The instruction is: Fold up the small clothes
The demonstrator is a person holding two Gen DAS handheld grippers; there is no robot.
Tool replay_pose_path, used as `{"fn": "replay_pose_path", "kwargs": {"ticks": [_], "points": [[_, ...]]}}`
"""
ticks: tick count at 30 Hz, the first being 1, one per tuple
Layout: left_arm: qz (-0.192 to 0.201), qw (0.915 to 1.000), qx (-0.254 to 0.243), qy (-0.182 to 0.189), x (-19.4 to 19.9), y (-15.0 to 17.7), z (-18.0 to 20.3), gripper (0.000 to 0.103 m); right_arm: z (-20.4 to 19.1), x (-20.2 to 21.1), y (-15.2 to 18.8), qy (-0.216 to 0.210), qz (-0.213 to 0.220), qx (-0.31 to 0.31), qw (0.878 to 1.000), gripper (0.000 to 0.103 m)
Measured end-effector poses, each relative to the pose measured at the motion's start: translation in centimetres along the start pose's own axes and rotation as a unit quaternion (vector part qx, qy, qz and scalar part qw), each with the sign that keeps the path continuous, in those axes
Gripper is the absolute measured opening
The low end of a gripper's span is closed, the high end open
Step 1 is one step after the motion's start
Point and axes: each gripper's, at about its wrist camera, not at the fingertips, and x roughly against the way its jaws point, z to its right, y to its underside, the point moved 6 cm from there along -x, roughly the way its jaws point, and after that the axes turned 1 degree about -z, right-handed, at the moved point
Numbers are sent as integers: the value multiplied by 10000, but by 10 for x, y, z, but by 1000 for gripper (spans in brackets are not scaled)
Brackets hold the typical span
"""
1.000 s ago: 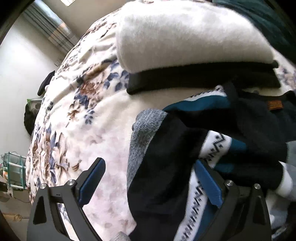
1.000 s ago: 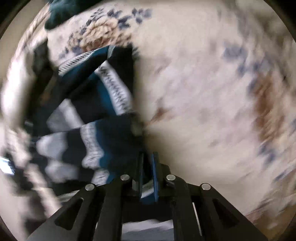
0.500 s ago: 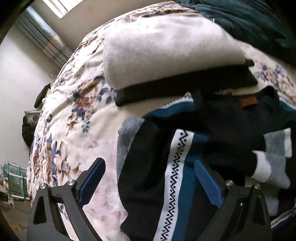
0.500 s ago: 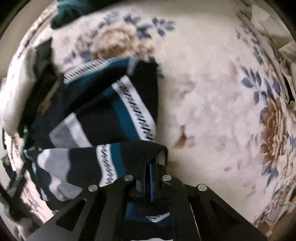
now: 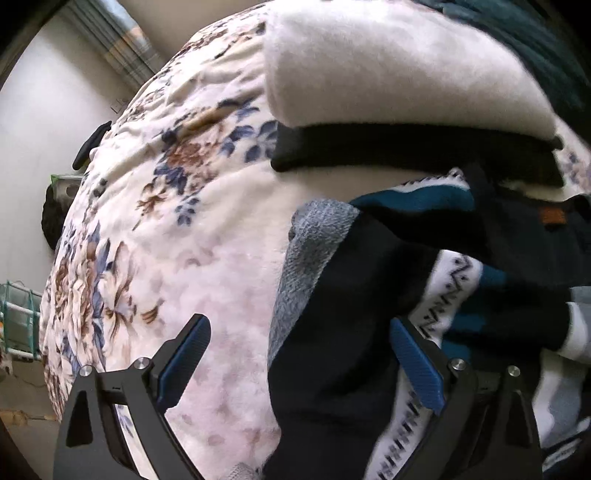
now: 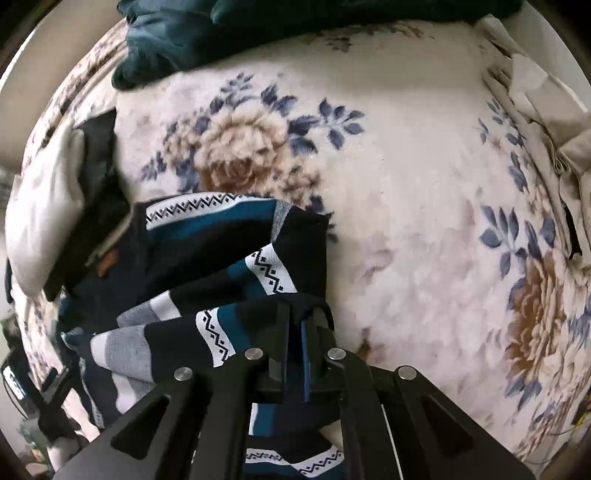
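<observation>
The right gripper (image 6: 295, 332) has its jaws nearly together, and they have just been opening a little, with a fold of the sweater (image 6: 207, 266) between them; the pads appear to pinch that dark hem. The left gripper (image 5: 299, 354) has its jaws spread wide, one blue pad over the blanket (image 5: 192, 236) and the other over the knit, pressing on nothing. The blanket, a plush floral cover, carries everything. At its far side lies a dark green throw (image 6: 207, 33), and near the sweater sits a stack (image 5: 399, 77) of a cream layer on a black one. The sweater lies bunched in the middle of the blanket, just beside that stack, its black, teal, grey and white zigzag bands crossing in loose folds. It looks soft, limp and light, a thick knit that should sag wherever it is not held and cling somewhat to the plush. The ribbed grey cuff (image 5: 314, 236) or a hem edge seems the best hold: firmer, less stretchy, easy to pinch.
</observation>
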Motion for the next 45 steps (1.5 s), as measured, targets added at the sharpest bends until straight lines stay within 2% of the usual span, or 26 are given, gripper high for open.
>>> {"fn": "replay_pose_path", "kwargs": {"ticks": [2,3,5,6,7,9,10,12,14,15,17,20,22,26,28,30,33,36,39,42,45], "points": [[88,9998,-41,184,15,4,8,99,-16,10,14,-340,124,122,9993,32],[119,9995,-121,267,21,6,16,99,-24,10,21,-454,112,209,9987,35],[157,9984,-306,455,30,9,35,99,-48,1,40,-646,-84,514,9965,37],[168,9976,-475,473,33,10,46,99,-60,-2,48,-463,-93,705,9964,37],[191,9968,-657,418,33,11,57,99,-70,-1,54,-211,15,881,9959,37],[238,9945,-971,301,28,13,74,99,-91,5,64,-311,213,1098,9932,37],[221,9934,-1090,268,23,14,81,99,-102,1,69,-455,139,1249,9910,37],[120,9920,-1244,200,12,16,89,99,-123,-25,79,-541,-420,1578,9851,37],[80,9910,-1329,159,4,17,91,99,-131,-52,79,-634,-791,1461,9841,37],[55,9911,-1312,195,1,17,91,99,-131,-66,72,-570,-873,1348,9854,37],[38,9917,-1262,258,0,16,89,100,-128,-80,52,-386,-704,1129,9904,37],[1,9925,-1186,292,0,16,87,99,-125,-92,31,-560,-756,705,9931,37],[-50,9933,-1111,327,1,15,86,99,-126,-88,27,-583,-660,693,9937,37],[-36,9939,-945,561,9,2,89,99,-119,-60,28,-592,-457,818,9938,37],[-54,9936,-1011,503,1,-11,96,99,-107,-44,34,-666,-371,828,9936,38],[-166,9929,-1123,341,-17,-24,100,99,-89,-42,43,-593,-485,775,9940,43],[-348,9934,-1018,396,-34,-37,101,99,-53,-56,48,-378,-632,403,9965,43],[-324,9943,-919,423,-37,-47,96,99,-28,-62,51,-477,-634,-102,9968,43],[-224,9950,-899,375,-31,-47,89,99,-20,-62,48,-555,-627,-345,9959,42],[27,9948,-931,410,-8,-33,80,99,-32,-49,56,-624,-606,-36,9962,43],[135,9924,-1119,487,7,-3,79,99,-46,-44,70,-502,-701,544,9948,43]]}}
